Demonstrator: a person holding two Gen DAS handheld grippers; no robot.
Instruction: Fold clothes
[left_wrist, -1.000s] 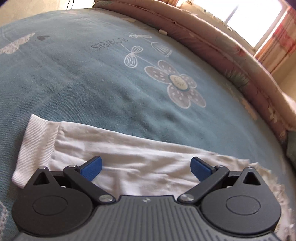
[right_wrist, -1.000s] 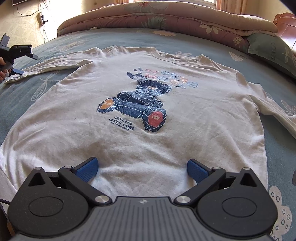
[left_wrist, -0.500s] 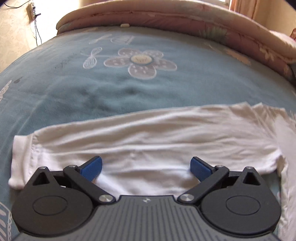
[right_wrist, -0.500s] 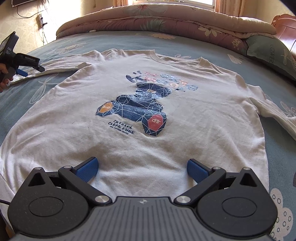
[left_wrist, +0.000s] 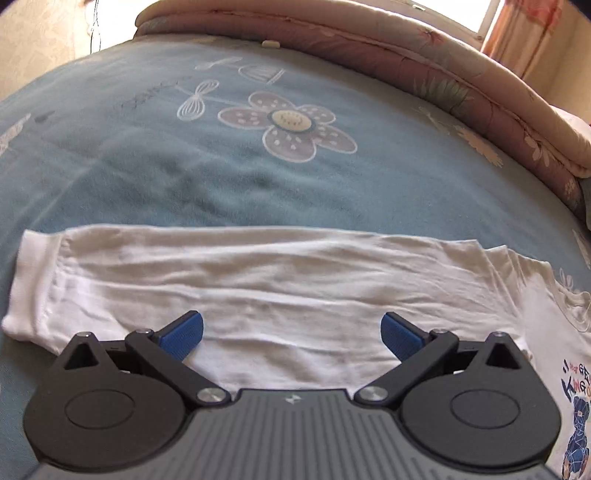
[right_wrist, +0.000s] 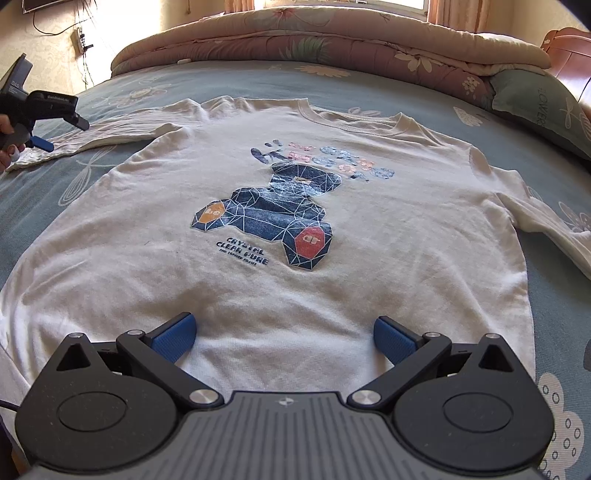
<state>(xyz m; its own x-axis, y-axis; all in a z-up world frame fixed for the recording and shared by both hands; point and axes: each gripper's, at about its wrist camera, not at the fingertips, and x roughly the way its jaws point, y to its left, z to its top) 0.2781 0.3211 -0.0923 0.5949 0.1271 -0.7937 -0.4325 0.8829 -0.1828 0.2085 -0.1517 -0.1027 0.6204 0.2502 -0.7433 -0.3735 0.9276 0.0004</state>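
Though above shirt (right_wrist: 258, 280): tools (both) agape.

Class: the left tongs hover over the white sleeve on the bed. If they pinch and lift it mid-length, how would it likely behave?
Probably floppy: the sleeve lies flat and wrinkled, so both ends should droop. Likely light, being thin cloth. It joins the shirt body, so that may drag along. The left tongs are open.

Bedspread (left_wrist: 155, 162): bare and flat beyond the sleeve (left_wrist: 258, 280), open to approach. Rolled quilt (right_wrist: 332, 40) and pillow (right_wrist: 535, 107) block the far edge.
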